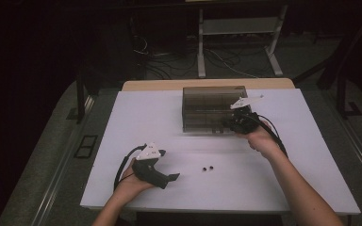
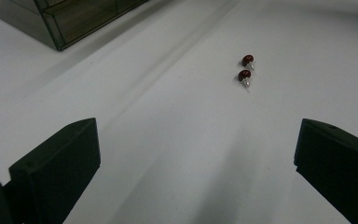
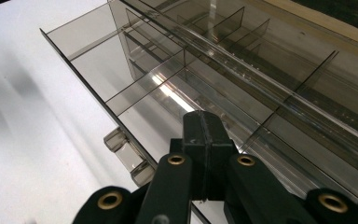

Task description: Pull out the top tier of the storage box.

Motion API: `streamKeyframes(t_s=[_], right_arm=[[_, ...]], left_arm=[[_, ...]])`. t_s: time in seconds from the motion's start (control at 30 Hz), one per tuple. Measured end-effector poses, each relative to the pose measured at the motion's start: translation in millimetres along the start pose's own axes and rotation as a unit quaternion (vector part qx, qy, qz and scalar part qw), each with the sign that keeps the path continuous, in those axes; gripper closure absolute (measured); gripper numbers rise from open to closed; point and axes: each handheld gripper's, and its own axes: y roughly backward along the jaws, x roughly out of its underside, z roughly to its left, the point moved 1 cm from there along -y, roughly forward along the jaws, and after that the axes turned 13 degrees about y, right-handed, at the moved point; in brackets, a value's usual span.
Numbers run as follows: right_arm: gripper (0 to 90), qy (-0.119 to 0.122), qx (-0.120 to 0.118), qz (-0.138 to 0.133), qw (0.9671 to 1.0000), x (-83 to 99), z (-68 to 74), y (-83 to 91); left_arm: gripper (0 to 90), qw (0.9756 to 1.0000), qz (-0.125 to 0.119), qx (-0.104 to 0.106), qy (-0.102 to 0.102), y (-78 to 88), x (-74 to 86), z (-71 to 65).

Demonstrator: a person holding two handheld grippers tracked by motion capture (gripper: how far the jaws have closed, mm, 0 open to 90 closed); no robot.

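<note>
Two small dark red stud earrings (image 1: 208, 168) (image 2: 245, 67) lie side by side on the white table (image 1: 146, 113), near its front middle. My left gripper (image 1: 169, 178) (image 2: 198, 140) rests to their left, open wide, with nothing between the jaws. A smoked clear drawer organizer (image 1: 212, 106) (image 2: 74, 18) stands at the back middle. One of its drawers (image 3: 121, 65) is pulled out, showing divided compartments and a small front handle (image 3: 126, 156). My right gripper (image 1: 231, 123) (image 3: 208, 128) is shut, its tips over that drawer just behind the front wall; I see nothing between the jaws.
The white table surface spreads broadly around the earrings and along the left side. Beyond the far edge are a dark floor, loose cables (image 1: 169, 61) and the white legs of a stand (image 1: 238, 47). A cable trails from each gripper.
</note>
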Motion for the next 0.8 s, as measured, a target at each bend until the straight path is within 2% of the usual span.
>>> streamKeyframes(t_s=[0.8], right_arm=[[88.8, 0.006, -0.006, 0.009, 0.9999, 3.8, 9.2, 4.7]], left_arm=[[0.0, 1.0000, -0.002, 0.001, 0.001, 0.4, -0.2, 0.1]])
